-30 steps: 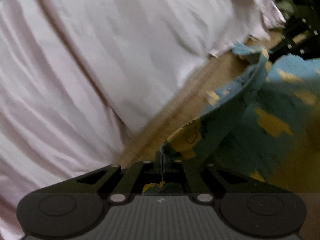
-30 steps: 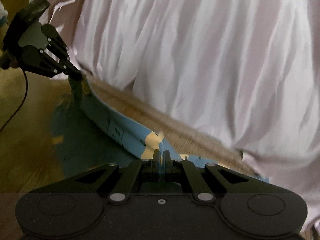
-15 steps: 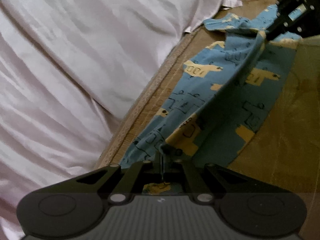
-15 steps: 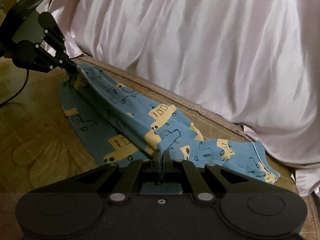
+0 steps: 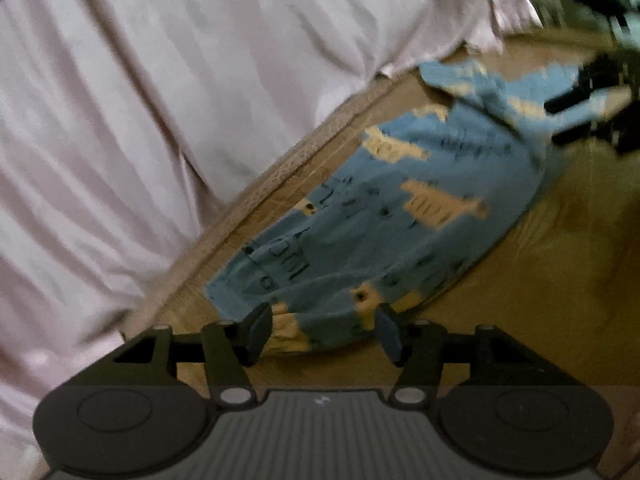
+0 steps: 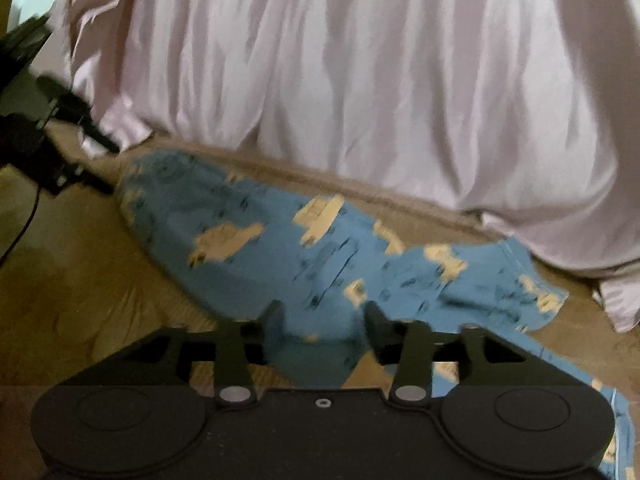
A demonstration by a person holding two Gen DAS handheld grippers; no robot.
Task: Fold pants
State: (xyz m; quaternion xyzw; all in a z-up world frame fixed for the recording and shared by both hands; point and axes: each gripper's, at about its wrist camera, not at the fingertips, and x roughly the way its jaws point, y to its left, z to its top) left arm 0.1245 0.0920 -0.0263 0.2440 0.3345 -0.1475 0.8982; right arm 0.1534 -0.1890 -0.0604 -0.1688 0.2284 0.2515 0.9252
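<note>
The blue pants point(image 5: 380, 216) with yellow truck prints lie folded lengthwise on the patterned mat, running along the foot of the pink bed sheet. My left gripper point(image 5: 322, 330) is open, its fingers spread either side of one end of the pants. My right gripper point(image 6: 320, 330) is open too, straddling the blue cloth point(image 6: 304, 248) at the other end. Each gripper shows in the other's view: the right one point(image 5: 580, 108) at the far end, the left one point(image 6: 76, 160) at the far left. The image is blurred by motion.
A pale pink sheet point(image 5: 160, 100) hangs down the bed side point(image 6: 380, 80) just behind the pants. A woven mat border point(image 5: 280, 168) runs along it. The olive floral mat point(image 6: 80, 272) spreads on the near side. A black cable point(image 6: 20, 232) trails at the far left.
Both grippers were shut on the pants and held them stretched above the mat. They lowered the cloth flat, and both have now opened and let go.
</note>
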